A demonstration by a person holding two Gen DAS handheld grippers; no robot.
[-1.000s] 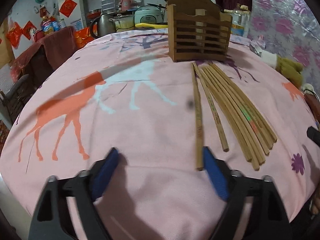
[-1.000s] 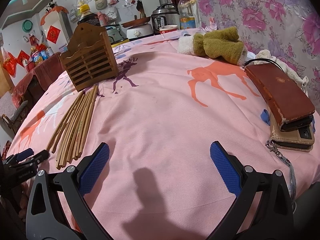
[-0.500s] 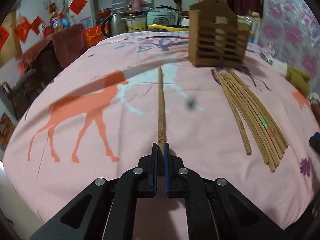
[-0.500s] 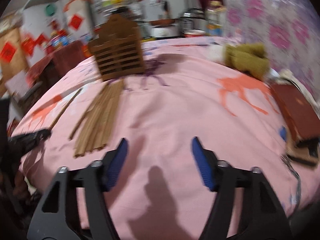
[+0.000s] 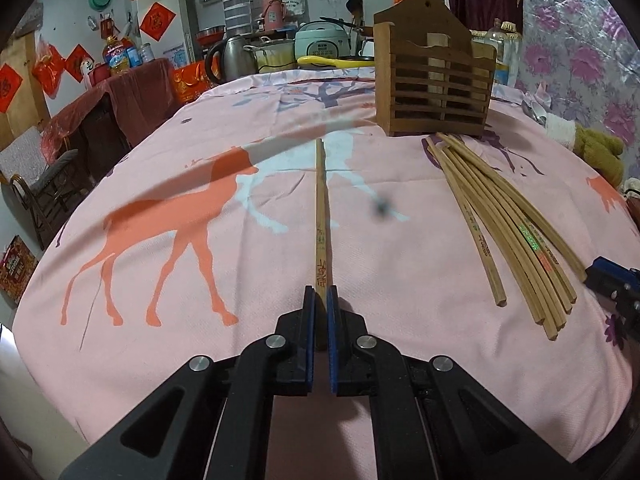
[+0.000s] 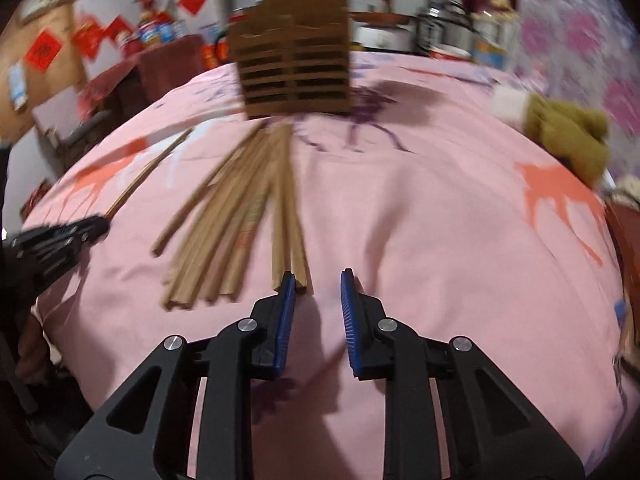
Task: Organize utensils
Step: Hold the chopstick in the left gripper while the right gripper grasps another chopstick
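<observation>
Nearest in the left wrist view, the left claw [image 5: 320,300] is pinched tight on the near end of a single chopstick [image 5: 321,216], which runs straight away from it over the pink deer-print cloth of the table [image 5: 160,272] toward the far side. In the right wrist view the right claw [image 6: 318,284] is narrowly parted with nothing between its blue pads [image 6: 349,312]; its left pad sits just beside the near ends of the rightmost sticks in the loose chopstick bundle [image 6: 240,216], though the blur hides whether they touch. That bundle fans out on the cloth, its far ends close together in front of the slatted wooden holder [image 5: 434,84], which stands upright farther back. To the far right lies an olive plush toy [image 6: 568,132]. Beyond the table's far edge stand a kettle [image 5: 232,58] and a rice cooker [image 5: 322,40].
</observation>
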